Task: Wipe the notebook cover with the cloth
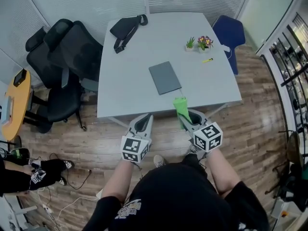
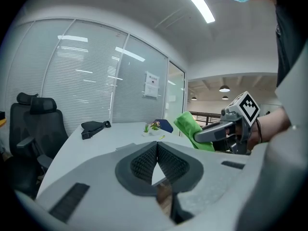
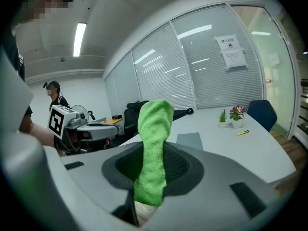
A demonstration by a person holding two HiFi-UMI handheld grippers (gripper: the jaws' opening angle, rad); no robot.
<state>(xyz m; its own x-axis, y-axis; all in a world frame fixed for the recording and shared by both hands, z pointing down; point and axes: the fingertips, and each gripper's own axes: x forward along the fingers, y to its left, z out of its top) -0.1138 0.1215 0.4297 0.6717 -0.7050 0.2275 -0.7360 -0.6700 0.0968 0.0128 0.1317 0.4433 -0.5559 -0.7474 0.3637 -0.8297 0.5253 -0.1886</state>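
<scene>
A grey notebook (image 1: 165,77) lies flat near the middle of the light grey table (image 1: 130,66); it also shows as a grey slab (image 3: 189,140) in the right gripper view. My right gripper (image 1: 184,118) is shut on a green cloth (image 1: 181,107) that sticks up from its jaws (image 3: 153,150), just short of the table's near edge. My left gripper (image 1: 145,121) is shut with nothing between its jaws (image 2: 157,163), held beside the right one, also off the table's front edge. The cloth (image 2: 193,130) shows in the left gripper view too.
A black bag (image 1: 127,29) lies at the table's far left. Two small potted plants (image 1: 199,43) and a yellow pen (image 1: 207,60) sit at the far right. Black office chairs (image 1: 62,66) stand left of the table, a blue chair (image 1: 228,32) at the far right. A person (image 1: 29,173) sits at lower left.
</scene>
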